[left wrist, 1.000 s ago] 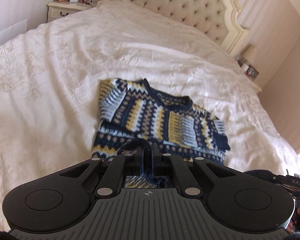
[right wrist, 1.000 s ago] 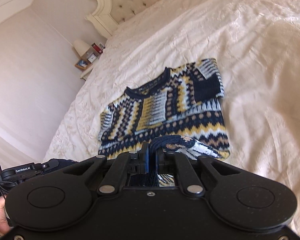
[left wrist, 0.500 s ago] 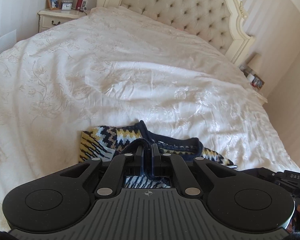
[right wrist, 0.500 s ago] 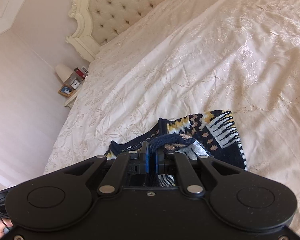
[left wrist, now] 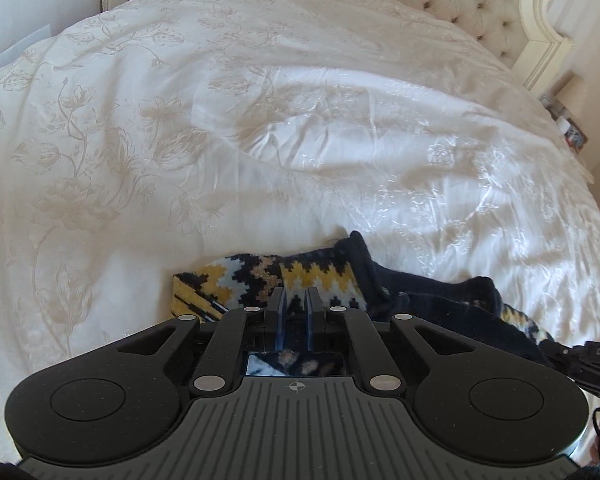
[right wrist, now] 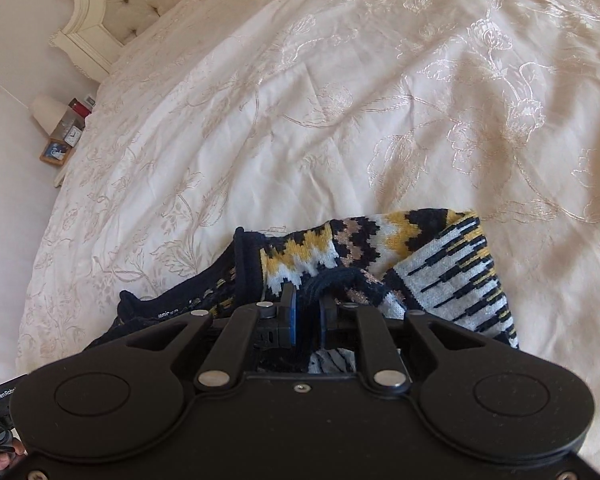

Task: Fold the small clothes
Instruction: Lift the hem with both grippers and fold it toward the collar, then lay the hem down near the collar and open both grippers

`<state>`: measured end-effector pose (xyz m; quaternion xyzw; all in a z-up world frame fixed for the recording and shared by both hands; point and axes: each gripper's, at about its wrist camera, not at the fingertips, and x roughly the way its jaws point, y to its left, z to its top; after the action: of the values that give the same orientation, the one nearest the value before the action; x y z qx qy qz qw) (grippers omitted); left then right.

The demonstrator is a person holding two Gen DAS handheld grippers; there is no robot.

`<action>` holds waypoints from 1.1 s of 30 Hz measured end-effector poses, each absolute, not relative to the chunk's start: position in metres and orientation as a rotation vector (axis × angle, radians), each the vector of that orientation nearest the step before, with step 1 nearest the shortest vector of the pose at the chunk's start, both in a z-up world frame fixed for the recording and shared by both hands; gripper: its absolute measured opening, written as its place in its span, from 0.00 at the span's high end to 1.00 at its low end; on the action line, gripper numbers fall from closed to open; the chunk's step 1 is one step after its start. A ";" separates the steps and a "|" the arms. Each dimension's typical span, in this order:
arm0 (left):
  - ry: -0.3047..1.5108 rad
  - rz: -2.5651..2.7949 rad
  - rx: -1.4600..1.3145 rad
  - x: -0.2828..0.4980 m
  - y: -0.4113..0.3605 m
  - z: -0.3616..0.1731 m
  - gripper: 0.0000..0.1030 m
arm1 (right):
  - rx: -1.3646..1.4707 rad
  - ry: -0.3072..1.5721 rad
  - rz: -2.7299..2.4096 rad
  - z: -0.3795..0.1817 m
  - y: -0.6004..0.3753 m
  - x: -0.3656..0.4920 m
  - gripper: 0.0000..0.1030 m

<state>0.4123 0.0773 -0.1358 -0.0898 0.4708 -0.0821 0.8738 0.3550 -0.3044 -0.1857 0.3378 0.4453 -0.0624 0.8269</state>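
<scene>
The patterned sweater [left wrist: 300,280] lay on the white floral bedspread [left wrist: 180,140], low in the centre of both wrist views and largely masked by the tool bodies. Its dark neckband [right wrist: 244,276] sat at left of centre in the right view, with the striped sleeve panel [right wrist: 456,276] to the right of it.

Left tool [left wrist: 295,300]: fingers slightly parted. Dark knit showed in the gap, but whether it was clamped could not be told. Right tool [right wrist: 307,300]: fingers also slightly parted, with a roll of navy hem [right wrist: 340,280] bunched at and between the tips. A firm pinch could not be confirmed there either.

Judgement: the hem had been brought up toward the neckband, so the fold across the body appeared close to complete.

Risks noted:
- If either tool drew away while knit was snagged on a pad, the top layer would be dragged and the fold opened.
- The bunched hem at the right tool could set down as a ridge, leaving the edge uneven.
- The bedspread was soft and creased. Downward pressure could sink the garment and skew its layers.
- Uneven release between the two sides would twist the folded edge.
</scene>
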 end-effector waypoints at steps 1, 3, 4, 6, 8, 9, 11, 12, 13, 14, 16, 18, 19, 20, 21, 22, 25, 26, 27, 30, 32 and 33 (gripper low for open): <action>0.985 -0.160 -0.185 0.417 0.078 -0.137 0.91 | 0.716 0.950 -0.133 -0.187 -0.305 0.358 0.78; 0.985 -0.146 -0.173 0.423 0.078 -0.137 0.91 | 0.704 0.950 -0.127 -0.189 -0.307 0.363 0.73; 0.978 -0.146 -0.165 0.424 0.078 -0.136 0.91 | 0.699 0.944 -0.124 -0.189 -0.307 0.363 0.68; 0.965 -0.154 -0.141 0.425 0.077 -0.132 0.90 | 0.680 0.892 -0.135 -0.184 -0.310 0.361 0.49; 0.955 -0.170 -0.115 0.423 0.075 -0.130 0.81 | 0.669 0.840 -0.149 -0.178 -0.314 0.357 0.38; 0.954 -0.183 -0.099 0.422 0.073 -0.130 0.74 | 0.667 0.833 -0.151 -0.176 -0.316 0.357 0.38; 0.962 -0.209 -0.083 0.418 0.070 -0.133 0.70 | 0.665 0.831 -0.142 -0.173 -0.319 0.354 0.38; 0.972 -0.222 -0.077 0.417 0.069 -0.135 0.70 | 0.657 0.828 -0.135 -0.171 -0.320 0.352 0.38; 0.992 -0.237 -0.067 0.416 0.067 -0.139 0.70 | 0.645 0.829 -0.128 -0.169 -0.319 0.350 0.38; 1.008 -0.246 -0.056 0.416 0.065 -0.143 0.69 | 0.630 0.834 -0.118 -0.168 -0.318 0.348 0.38; 1.044 -0.260 -0.018 0.415 0.059 -0.153 0.67 | 0.601 0.853 -0.099 -0.168 -0.314 0.344 0.38; 1.067 -0.265 0.018 0.417 0.054 -0.161 0.66 | 0.574 0.868 -0.083 -0.169 -0.310 0.339 0.38; 1.080 -0.266 0.036 0.418 0.052 -0.165 0.66 | 0.560 0.875 -0.075 -0.169 -0.307 0.336 0.38; 1.088 -0.265 0.048 0.420 0.050 -0.169 0.66 | 0.546 0.883 -0.069 -0.170 -0.304 0.333 0.38; 1.093 -0.262 0.056 0.421 0.049 -0.172 0.66 | 0.534 0.892 -0.062 -0.171 -0.301 0.330 0.38; 1.097 -0.261 0.060 0.423 0.048 -0.175 0.66 | 0.524 0.900 -0.055 -0.172 -0.298 0.328 0.38; 1.087 -0.283 0.045 0.425 0.048 -0.177 0.72 | 0.485 0.921 -0.038 -0.173 -0.288 0.321 0.38; 1.081 -0.288 0.068 0.425 0.046 -0.177 0.93 | 0.470 0.928 -0.031 -0.173 -0.285 0.320 0.39; 1.075 -0.266 0.113 0.425 0.042 -0.177 0.95 | 0.453 0.933 -0.023 -0.173 -0.281 0.319 0.38; 1.050 -0.190 0.128 0.425 0.045 -0.175 0.95 | 0.402 0.940 0.006 -0.171 -0.271 0.322 0.39; 1.080 -0.179 0.106 0.429 0.047 -0.179 0.95 | 0.368 0.946 0.025 -0.171 -0.265 0.328 0.39; 1.083 -0.180 0.111 0.430 0.047 -0.180 0.95 | 0.355 0.952 0.035 -0.172 -0.262 0.333 0.38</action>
<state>0.4297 0.0467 -0.1803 0.0527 0.5146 -0.0855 0.8515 0.3329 -0.2616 -0.1717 0.1701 0.4555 0.0167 0.8737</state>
